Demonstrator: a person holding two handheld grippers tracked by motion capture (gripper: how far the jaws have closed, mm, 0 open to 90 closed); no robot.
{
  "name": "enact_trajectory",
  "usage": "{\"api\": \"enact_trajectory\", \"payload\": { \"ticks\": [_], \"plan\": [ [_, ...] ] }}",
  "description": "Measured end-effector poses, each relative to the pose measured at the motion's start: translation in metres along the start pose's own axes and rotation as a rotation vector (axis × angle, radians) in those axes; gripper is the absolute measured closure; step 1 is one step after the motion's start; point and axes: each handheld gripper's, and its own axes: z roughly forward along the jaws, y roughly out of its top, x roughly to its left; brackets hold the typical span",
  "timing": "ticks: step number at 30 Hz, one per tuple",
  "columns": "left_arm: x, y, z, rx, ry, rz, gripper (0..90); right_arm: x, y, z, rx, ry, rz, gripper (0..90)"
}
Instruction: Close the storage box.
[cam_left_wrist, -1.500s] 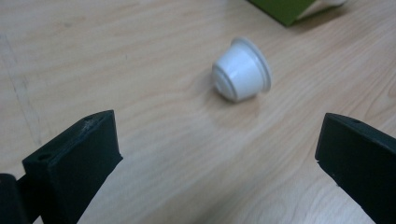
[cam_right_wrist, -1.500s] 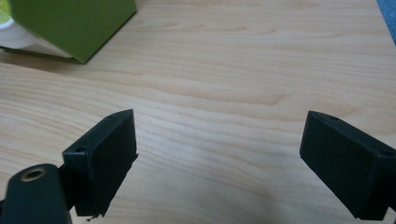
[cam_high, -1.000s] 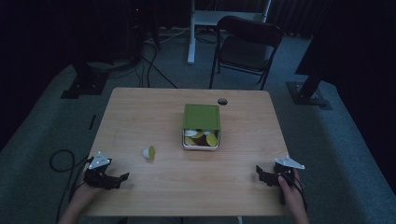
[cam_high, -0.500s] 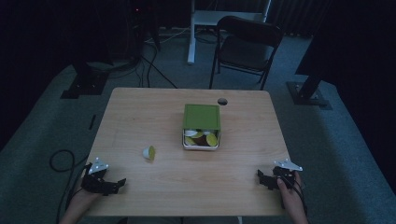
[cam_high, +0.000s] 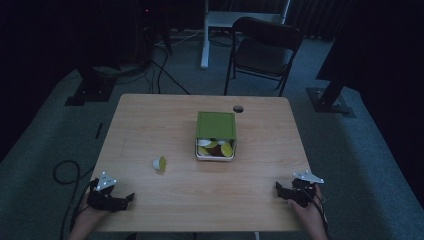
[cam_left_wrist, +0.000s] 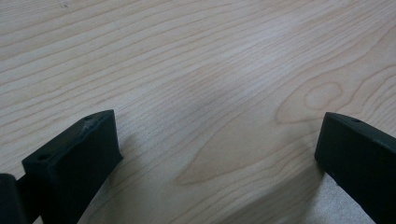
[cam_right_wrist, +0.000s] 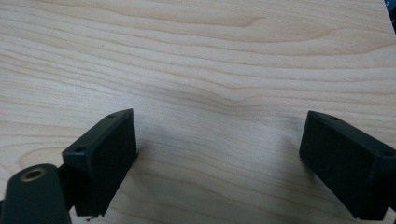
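Observation:
A green box (cam_high: 216, 125) stands near the table's middle, its front open over a white tray holding several yellow, white and dark round pieces (cam_high: 215, 149). One small white and yellow piece (cam_high: 160, 163) lies loose on the wood to the left of it. My left gripper (cam_high: 128, 198) rests at the near left corner, held by a hand; its jaws stand wide apart over bare wood (cam_left_wrist: 215, 116). At the near right corner my right gripper (cam_high: 278, 188) sits low on the table, open, with nothing between its jaws but wood grain (cam_right_wrist: 219, 126).
The wooden table (cam_high: 150, 120) has a round cable hole (cam_high: 238, 108) near its far edge. A black folding chair (cam_high: 265, 50) and stand bases stand on the carpet beyond. A cable (cam_high: 62, 172) loops on the floor at the left.
Both grippers have drawn back toward the near table edge and settled lower. The box and the loose piece have stayed put.

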Motion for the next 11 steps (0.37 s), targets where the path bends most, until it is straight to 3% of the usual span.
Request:
{"api": "enact_trajectory", "payload": {
  "ticks": [11],
  "plan": [
    [-0.0001,0.0001,0.0001,0.000,0.001,-0.002,0.0,0.0000,0.0003,0.0003,0.001,-0.002,0.004,10.5]
  ]
}}
